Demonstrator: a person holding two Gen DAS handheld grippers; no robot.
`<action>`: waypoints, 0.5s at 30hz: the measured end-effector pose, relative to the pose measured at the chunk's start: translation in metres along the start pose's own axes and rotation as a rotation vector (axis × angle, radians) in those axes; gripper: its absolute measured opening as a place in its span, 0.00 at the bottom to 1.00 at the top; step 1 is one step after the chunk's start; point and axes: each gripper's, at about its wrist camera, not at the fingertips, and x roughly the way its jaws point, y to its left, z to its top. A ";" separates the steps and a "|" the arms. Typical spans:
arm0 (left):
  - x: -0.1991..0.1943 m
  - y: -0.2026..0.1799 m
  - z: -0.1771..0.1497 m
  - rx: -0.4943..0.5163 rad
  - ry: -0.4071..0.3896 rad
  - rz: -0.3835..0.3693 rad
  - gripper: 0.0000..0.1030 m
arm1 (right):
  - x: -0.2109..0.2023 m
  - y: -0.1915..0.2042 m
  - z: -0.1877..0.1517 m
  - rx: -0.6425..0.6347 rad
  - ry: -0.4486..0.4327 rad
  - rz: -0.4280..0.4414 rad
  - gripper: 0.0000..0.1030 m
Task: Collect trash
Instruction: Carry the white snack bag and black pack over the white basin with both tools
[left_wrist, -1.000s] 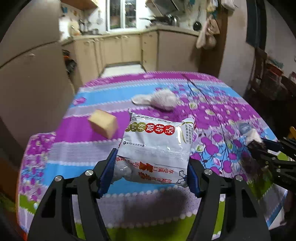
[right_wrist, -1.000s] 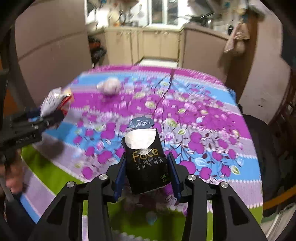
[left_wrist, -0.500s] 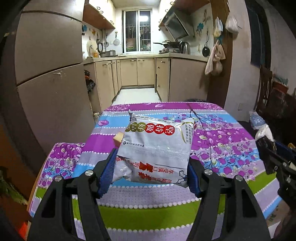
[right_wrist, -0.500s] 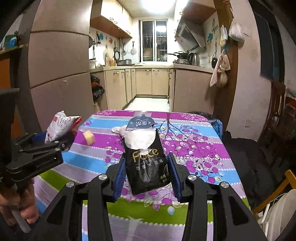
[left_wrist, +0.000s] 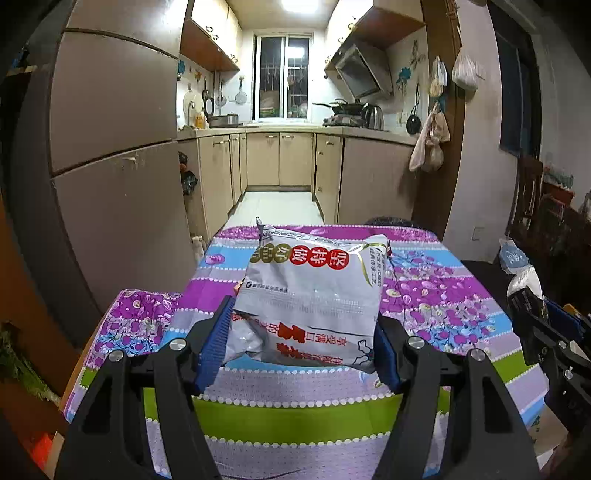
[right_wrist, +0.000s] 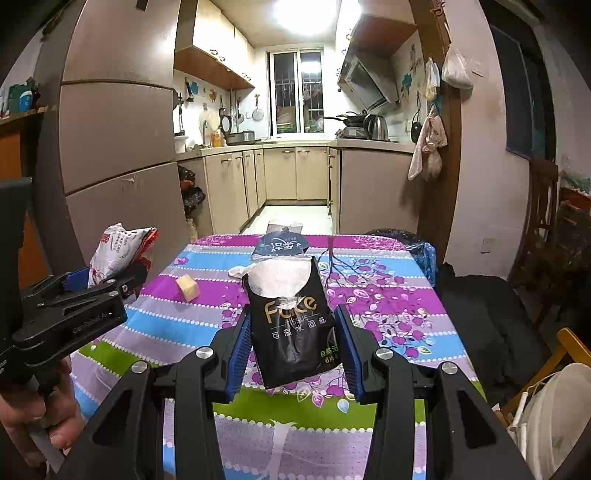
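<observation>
Two wrappers (left_wrist: 310, 295), each between claw pads

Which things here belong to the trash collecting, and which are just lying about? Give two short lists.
Job in hand:
left gripper holding the snack bag
right gripper holding the tissue pack
yellow block on the table, possibly trash

Lying about:
kettle
fridge
hanging bags

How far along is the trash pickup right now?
Done: two pieces are lifted off the table. In hand: the left gripper clamps the snack bag; the right gripper clamps the tissue pack. Left: a yellow block and a crumpled tissue lie on the cloth, and neither held piece is binned yet.
</observation>
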 end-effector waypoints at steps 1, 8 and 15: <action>-0.003 0.000 0.000 -0.003 -0.005 -0.002 0.62 | -0.005 0.001 0.000 0.001 -0.006 -0.005 0.43; -0.018 -0.005 0.008 -0.011 -0.033 -0.015 0.62 | -0.026 -0.007 0.006 0.017 -0.028 -0.019 0.43; -0.026 -0.029 0.012 0.020 -0.039 -0.061 0.62 | -0.050 -0.028 0.015 0.051 -0.050 -0.037 0.43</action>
